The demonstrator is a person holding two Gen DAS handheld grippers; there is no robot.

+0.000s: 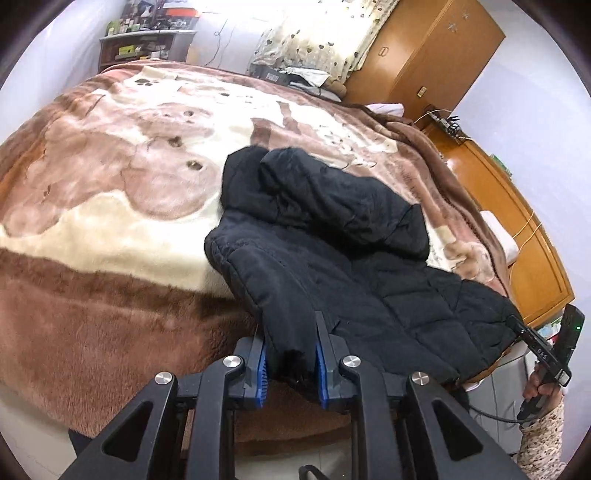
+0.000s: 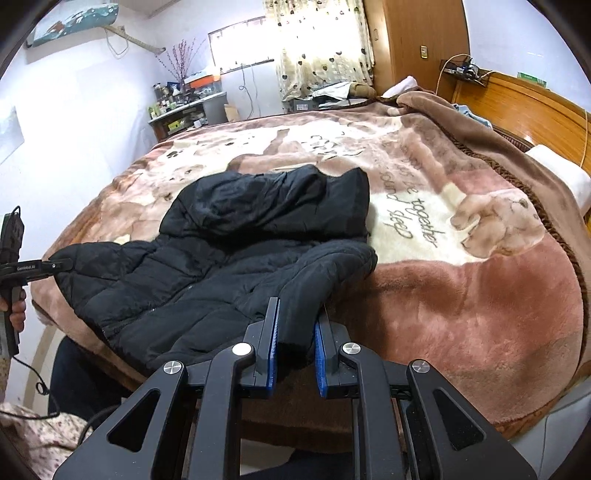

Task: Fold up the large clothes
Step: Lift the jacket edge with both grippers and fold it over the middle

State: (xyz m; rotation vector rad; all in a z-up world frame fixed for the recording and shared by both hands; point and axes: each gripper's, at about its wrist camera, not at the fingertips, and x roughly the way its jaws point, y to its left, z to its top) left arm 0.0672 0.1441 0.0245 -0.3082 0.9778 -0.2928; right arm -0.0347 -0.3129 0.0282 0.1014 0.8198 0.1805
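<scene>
The black quilted jacket (image 1: 332,240) lies on a bed under a plush brown and cream blanket (image 1: 110,206) printed with bears and paw marks. In the left wrist view, the left gripper (image 1: 291,350) has its blue-padded fingers (image 1: 260,369) closed on a jacket edge that hangs over the near side of the bed; the rest of the jacket spreads away ahead of the fingers and to their right. Far to the right of the fingers, the right gripper (image 1: 517,325) bites the jacket's other near corner. Beyond the fingers stand a cluttered shelf unit (image 1: 144,48), a heart-print curtain (image 1: 325,33) and a wooden wardrobe (image 1: 436,48); a wooden headboard (image 1: 517,229) runs along the right.

In the right wrist view, the right gripper (image 2: 295,332) has its fingers (image 2: 272,339) clamped on a fold of the jacket (image 2: 229,251) at the bed's near edge, the garment stretching ahead and to the left. The left gripper (image 2: 62,265), at far left, pinches the opposite corner; its arm carries small print too blurred to read for certain. On the blanket (image 2: 480,295), right of the jacket, cursive writing includes "together" and "sound sleep". An air conditioner (image 2: 74,22) hangs high on the left wall.
</scene>
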